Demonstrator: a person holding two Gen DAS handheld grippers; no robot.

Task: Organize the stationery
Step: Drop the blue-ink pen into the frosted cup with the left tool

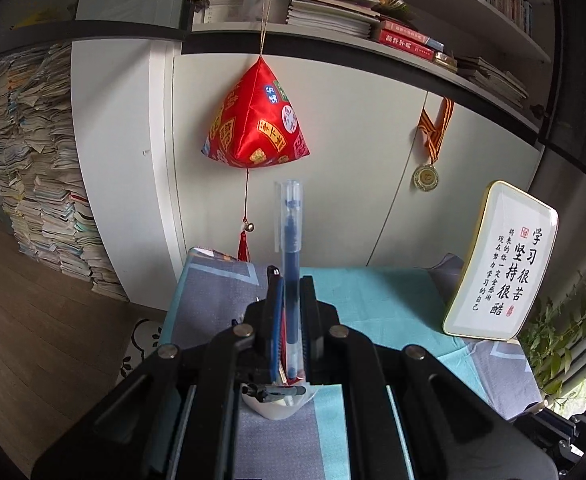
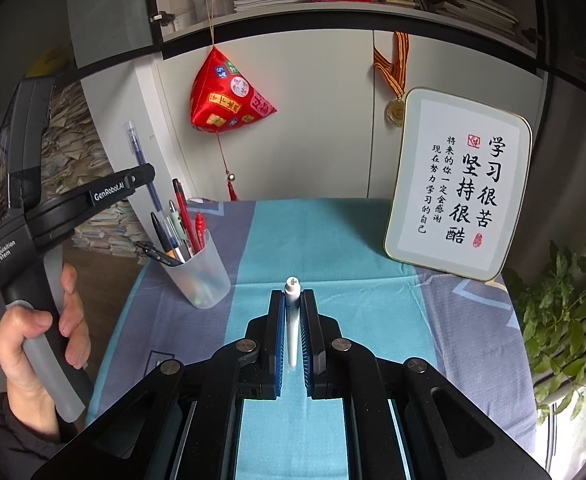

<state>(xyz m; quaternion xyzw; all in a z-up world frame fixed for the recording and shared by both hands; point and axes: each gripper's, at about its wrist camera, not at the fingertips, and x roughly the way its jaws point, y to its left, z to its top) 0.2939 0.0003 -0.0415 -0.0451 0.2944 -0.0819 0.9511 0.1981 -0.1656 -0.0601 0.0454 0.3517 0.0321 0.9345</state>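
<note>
Stationery is held in both tools: a blue gel pen with a clear cap is clamped between the jaws of the left hand-held gripper, its capped end sticking out well past the fingertips. In the right wrist view this pen is seen raised above a translucent pen cup that stands near the left edge of the cloth-covered worktop and holds several pens. The right hand-held gripper is closed on a white pen over the middle of the worktop. A framed calligraphy plaque is propped at the far right corner.
</note>
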